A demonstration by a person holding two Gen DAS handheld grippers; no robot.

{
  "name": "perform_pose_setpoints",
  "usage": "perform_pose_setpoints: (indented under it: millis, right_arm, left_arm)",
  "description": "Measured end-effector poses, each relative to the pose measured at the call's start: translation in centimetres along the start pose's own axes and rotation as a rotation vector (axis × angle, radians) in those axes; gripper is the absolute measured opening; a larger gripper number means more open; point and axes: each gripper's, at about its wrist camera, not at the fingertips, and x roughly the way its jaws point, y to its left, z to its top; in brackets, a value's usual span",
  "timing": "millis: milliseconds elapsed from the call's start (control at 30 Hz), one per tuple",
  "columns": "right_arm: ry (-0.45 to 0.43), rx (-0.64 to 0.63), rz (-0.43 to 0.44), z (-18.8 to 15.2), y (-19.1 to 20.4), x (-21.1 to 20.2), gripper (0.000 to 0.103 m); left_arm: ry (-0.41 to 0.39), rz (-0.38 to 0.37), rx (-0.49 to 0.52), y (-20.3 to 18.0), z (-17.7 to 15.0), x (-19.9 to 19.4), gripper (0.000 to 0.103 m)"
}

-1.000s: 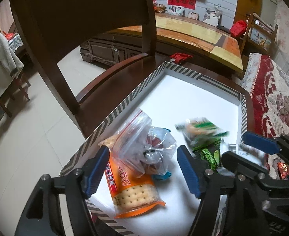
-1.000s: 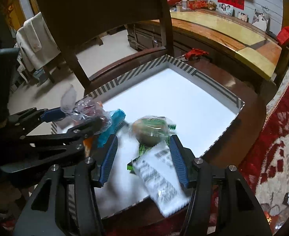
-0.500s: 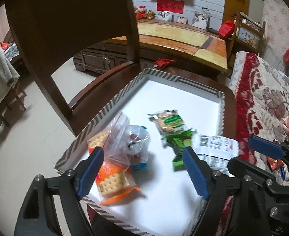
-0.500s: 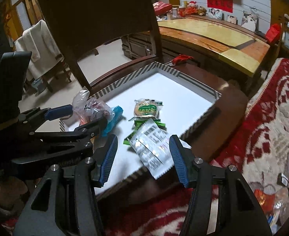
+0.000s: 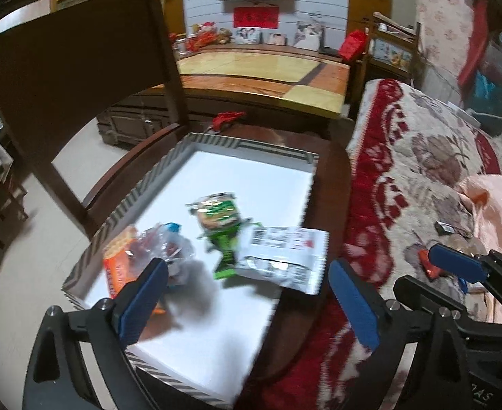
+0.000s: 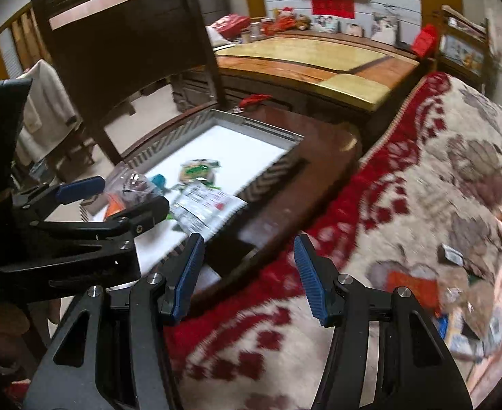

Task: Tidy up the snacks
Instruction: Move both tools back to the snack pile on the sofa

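On the blanket (image 6: 404, 177) right of your spread, empty right tongs (image 6: 247, 273) lie loose snacks (image 6: 418, 285); left tongs (image 5: 247, 294), spread too, sit farther off.

Tray's (image 5: 216, 143) far half lies bare; chair back (image 5: 80, 68) looms left.

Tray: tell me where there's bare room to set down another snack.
The far half of the tray is bare white, past the green packet. The near strip by the left gripper is bare too. The middle is crowded: orange crackers, clear bag, white packet.
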Motion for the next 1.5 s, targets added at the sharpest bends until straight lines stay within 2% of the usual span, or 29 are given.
perform_pose_setpoints:
  millis: [100,1000,1267,1400,1500]
  right_arm:
    - [-0.001,0.022,-0.02,-0.8,-1.0,-0.8,0.061]
    - [-0.007,0.142,-0.117,-6.6,-6.5,-5.5,0.061]
    - [0.002,0.193,-0.15,-9.5,-8.4,-6.3,0.061]
    - [-0.023,0.223,-0.159,-11.1,-9.4,-7.1,0.061]
    - [-0.029,0.252,-0.165,-12.1,-10.0,-7.3,0.061]
  left_arm:
    - [-0.001,-0.018,0.017,-1.3,-0.1,-0.3,0.098]
    - [-0.01,-0.112,0.117,-8.4,-2.4,-2.0,0.098]
    - [-0.017,-0.136,0.17,-10.7,-3.8,-2.5,0.098]
    - [-0.049,-0.151,0.185,-11.6,-4.6,-2.5,0.098]
    - [-0.045,-0.152,0.21,-12.4,-5.5,-2.0,0.098]
